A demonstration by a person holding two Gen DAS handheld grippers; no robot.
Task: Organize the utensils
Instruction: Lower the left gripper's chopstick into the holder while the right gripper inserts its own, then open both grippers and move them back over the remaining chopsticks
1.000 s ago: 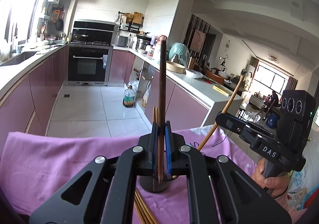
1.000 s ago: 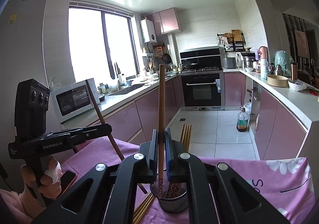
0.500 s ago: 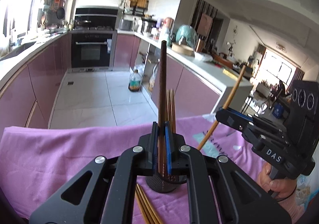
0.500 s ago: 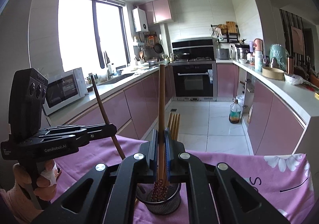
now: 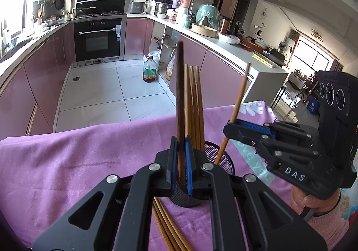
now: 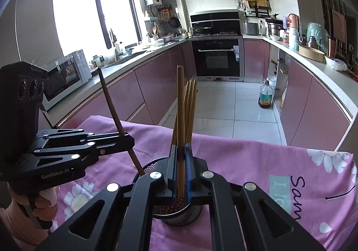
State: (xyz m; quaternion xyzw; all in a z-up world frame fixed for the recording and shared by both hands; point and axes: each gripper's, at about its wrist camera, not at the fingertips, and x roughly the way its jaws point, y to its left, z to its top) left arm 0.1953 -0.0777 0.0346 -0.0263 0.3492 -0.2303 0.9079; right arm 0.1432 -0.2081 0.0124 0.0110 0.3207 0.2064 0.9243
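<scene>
A black mesh cup [image 5: 220, 158] [image 6: 179, 215] stands on a purple cloth and holds several light wooden chopsticks [image 5: 194, 103] [image 6: 190, 108] upright. My left gripper [image 5: 180, 150] [image 6: 127, 139] is shut on a dark brown chopstick [image 5: 180, 94] [image 6: 111, 105], whose lower end is in the cup. My right gripper [image 6: 180, 152] [image 5: 228, 127] is shut on a light wooden chopstick [image 6: 180, 117] [image 5: 239, 96], whose lower end is also inside the cup. Both grippers hover just above the cup's rim.
More loose chopsticks [image 5: 167, 226] lie on the purple cloth [image 5: 67, 161] in front of the cup. The cloth's far edge drops to a tiled kitchen floor. Pink cabinets and counters run along both sides, with an oven at the back.
Both grippers have lowered their chopsticks toward the cup, so the tips now sit inside it. The cup and its standing chopsticks appear closer and higher in both views.
</scene>
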